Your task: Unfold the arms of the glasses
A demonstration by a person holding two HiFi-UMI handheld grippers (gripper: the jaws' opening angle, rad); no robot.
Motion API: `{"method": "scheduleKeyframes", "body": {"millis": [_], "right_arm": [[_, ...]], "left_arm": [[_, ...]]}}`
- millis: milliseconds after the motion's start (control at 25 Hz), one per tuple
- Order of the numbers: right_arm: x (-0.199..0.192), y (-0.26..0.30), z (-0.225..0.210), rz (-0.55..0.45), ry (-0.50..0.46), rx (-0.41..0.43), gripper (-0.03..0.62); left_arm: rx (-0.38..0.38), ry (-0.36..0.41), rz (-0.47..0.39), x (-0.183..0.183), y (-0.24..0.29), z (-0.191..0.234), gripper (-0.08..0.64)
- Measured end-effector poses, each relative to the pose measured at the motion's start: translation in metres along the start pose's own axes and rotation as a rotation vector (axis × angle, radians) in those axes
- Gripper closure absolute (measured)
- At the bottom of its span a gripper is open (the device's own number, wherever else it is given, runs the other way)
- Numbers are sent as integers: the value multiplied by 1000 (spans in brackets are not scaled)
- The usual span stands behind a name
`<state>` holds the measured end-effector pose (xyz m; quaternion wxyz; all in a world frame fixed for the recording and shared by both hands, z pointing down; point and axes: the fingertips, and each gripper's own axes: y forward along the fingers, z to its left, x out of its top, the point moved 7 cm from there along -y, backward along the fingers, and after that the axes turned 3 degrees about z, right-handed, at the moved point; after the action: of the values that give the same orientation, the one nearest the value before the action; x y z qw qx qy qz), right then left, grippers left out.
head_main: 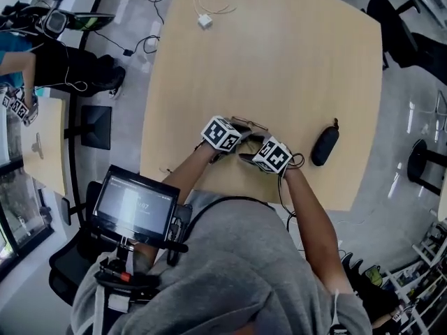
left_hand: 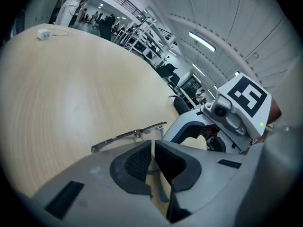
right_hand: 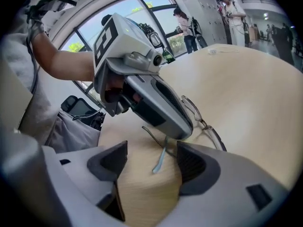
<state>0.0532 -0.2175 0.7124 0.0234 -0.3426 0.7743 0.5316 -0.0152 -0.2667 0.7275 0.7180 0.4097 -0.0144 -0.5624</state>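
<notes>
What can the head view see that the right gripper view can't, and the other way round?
Only the head view shows the black glasses case, lying on the table to the right of the hands.

Only the right gripper view shows the right tool close up. Its jaws are wide apart, and the bluish tip of one glasses arm sits between them, not pinched.

Both show the glasses, the left tool reaching onto them, and the wooden table.

No legible text, screen (head_main: 133, 202) digits too blurred
</notes>
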Motion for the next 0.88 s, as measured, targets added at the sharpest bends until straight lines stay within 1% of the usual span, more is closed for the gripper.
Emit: {"method": "scheduleKeyframes", "body": {"millis": [120, 200, 360, 520, 640, 720, 800, 840, 880], "right_arm": [[-9, 5, 6, 57, -12, 7, 282], [-17, 6, 7, 86, -16, 2, 282], [-31, 4, 6, 151, -33, -13, 282], [-38, -2, 0, 165, -20, -33, 282], [-42, -4, -5, 161, 2, -45, 282], [-43, -3, -4, 152, 12, -41, 282], [-43, -3, -4, 145, 9, -41, 282], [-43, -3, -5, 138, 14, -42, 282], [-42, -3, -6, 130, 23, -42, 282]], "left_arm": [[29, 45, 40, -11, -1, 2, 554], [36, 60, 47, -18, -1, 4, 554], [34, 35, 43, -27, -10, 9, 554], [19, 8, 49, -34, -15, 12, 554], [20, 17, 77, -42, -18, 14, 554], [27, 52, 58, -39, -20, 9, 554], [22, 83, -2, -25, -20, -1, 554], [14, 92, -22, -18, -16, -6, 554], [6, 99, -22, -12, -9, -9, 554]]}}
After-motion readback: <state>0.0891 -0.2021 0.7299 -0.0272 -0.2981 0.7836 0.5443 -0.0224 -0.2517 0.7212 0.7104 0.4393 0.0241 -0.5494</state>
